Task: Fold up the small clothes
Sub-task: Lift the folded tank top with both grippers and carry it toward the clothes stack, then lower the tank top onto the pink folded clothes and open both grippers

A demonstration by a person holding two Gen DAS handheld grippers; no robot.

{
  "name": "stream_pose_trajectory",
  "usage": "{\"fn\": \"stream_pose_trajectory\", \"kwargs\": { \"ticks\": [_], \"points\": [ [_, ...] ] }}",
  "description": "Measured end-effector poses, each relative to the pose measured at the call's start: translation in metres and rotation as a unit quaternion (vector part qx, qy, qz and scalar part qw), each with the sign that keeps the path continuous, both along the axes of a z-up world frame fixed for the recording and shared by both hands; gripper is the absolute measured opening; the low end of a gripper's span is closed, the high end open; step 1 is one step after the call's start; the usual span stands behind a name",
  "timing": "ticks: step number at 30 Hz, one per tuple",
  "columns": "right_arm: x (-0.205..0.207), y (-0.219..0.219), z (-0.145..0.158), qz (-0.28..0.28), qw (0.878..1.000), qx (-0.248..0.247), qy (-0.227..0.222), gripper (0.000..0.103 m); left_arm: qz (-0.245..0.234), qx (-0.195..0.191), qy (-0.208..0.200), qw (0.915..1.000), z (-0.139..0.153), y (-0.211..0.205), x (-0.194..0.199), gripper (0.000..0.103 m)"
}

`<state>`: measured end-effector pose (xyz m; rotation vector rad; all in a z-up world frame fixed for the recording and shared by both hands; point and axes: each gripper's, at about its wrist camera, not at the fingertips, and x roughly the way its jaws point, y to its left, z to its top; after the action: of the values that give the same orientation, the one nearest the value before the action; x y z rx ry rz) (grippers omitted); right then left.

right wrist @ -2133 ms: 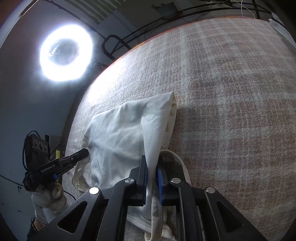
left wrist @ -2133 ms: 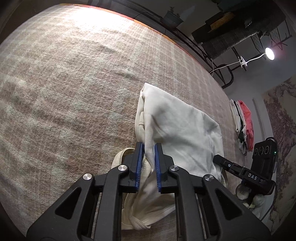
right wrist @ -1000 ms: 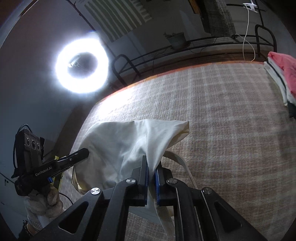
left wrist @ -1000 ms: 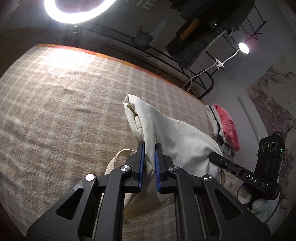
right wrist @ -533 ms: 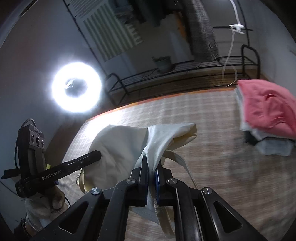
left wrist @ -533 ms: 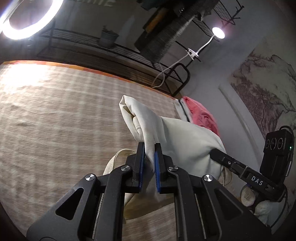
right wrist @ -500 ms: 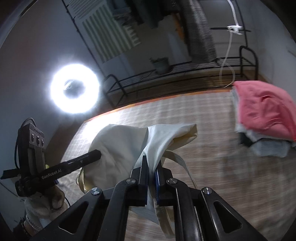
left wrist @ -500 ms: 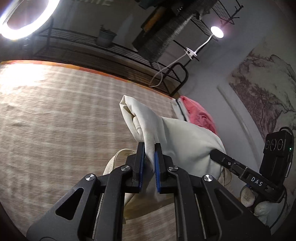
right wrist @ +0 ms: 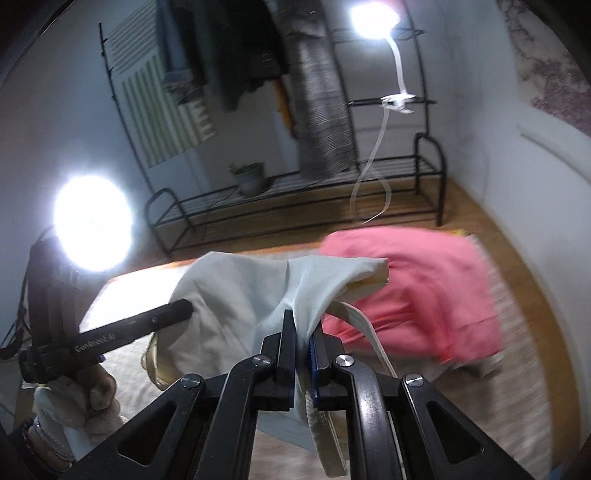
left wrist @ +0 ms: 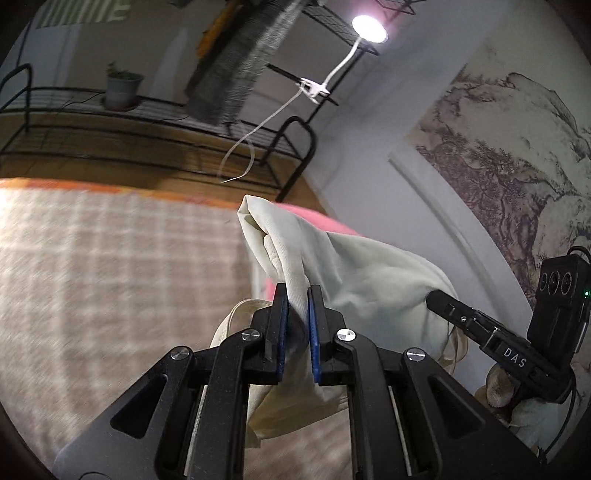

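From the left wrist camera, the black two-finger left gripper with blue pads has its fingers pressed together on a bunched fold of the cream-white cotton garment. The cloth is lifted off the pale brown checked woven blanket and sags between the two tools, with a folded corner poking up past the fingertips and a flat cream strap looping down on the left. To the right, the other black gripper, the right gripper, reaches into the far side of the same cloth; from here I cannot tell how its fingers stand, as the fabric covers the tips. A strip of folded pink clothing peeks out behind the cream cloth. Further back stand a low black metal wire rack holding a small potted plant, and a clip-on lamp glows overhead.

From the right wrist camera, the right gripper is clamped on another gathered fold of the cream garment, which hangs in the air in front of it. The left gripper enters from the left, its tip against the cloth's far edge. Just behind the garment lies the stack of pink clothing on the blanket. A bright ring light shines at the left.
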<state>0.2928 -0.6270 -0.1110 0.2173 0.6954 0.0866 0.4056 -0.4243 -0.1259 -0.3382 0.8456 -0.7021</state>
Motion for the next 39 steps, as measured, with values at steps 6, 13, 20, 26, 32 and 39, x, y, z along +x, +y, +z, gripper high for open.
{"fn": "stream_pose_trajectory", "kwargs": {
  "ticks": [6,13,20,26,32,39],
  "points": [
    [0.013,-0.06,0.006,-0.03,0.999,-0.017,-0.017,0.003,-0.013,0.014,-0.022,0.9996,-0.005,-0.067,0.019,0.008],
    [0.042,-0.114,-0.004,-0.057,0.998,-0.025,-0.029,0.003,-0.003,0.028,-0.048,0.9984,-0.018,-0.114,0.035,0.008],
    [0.071,-0.135,-0.03,-0.061,0.997,-0.018,-0.032,0.003,0.029,0.064,-0.047,0.9964,-0.045,-0.131,0.056,0.008],
    [0.09,-0.141,-0.067,-0.08,0.997,-0.02,0.004,0.004,0.042,0.105,-0.024,0.9933,-0.075,-0.132,0.072,0.008],
    [0.096,-0.154,-0.091,-0.113,0.991,-0.027,0.06,0.026,0.034,0.108,-0.014,0.9935,-0.079,-0.126,0.072,0.014],
    [0.084,-0.152,-0.083,-0.142,0.985,-0.06,0.08,0.03,0.027,0.107,-0.024,0.9936,-0.06,-0.108,0.054,0.026]
  ]
}}
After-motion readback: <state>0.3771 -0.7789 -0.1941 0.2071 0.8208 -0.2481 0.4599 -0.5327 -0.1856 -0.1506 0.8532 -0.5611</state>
